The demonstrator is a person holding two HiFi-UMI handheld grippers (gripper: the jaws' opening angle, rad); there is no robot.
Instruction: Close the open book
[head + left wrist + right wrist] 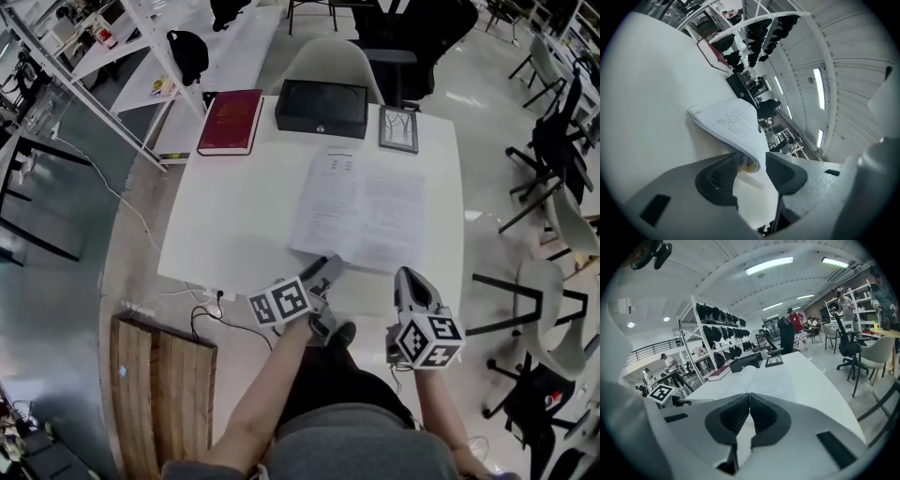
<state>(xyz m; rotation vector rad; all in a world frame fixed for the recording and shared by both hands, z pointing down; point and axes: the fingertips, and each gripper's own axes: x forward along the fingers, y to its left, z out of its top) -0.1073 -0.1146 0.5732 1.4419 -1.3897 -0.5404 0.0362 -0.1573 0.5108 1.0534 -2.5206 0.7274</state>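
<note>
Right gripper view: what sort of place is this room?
Probably a big open workshop or lab hall: tall metal shelves, office chairs, and people in the background.

Open workshop hall, shelving racks [723,333], office chairs [844,345]

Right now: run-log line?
open book: lying open on table | left gripper: open, book's pages between jaws | right gripper: shut, empty

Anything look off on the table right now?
Only the open book: its near left corner pages curl up off the table, between the left gripper's open jaws. The rest of it lies flat.
</note>
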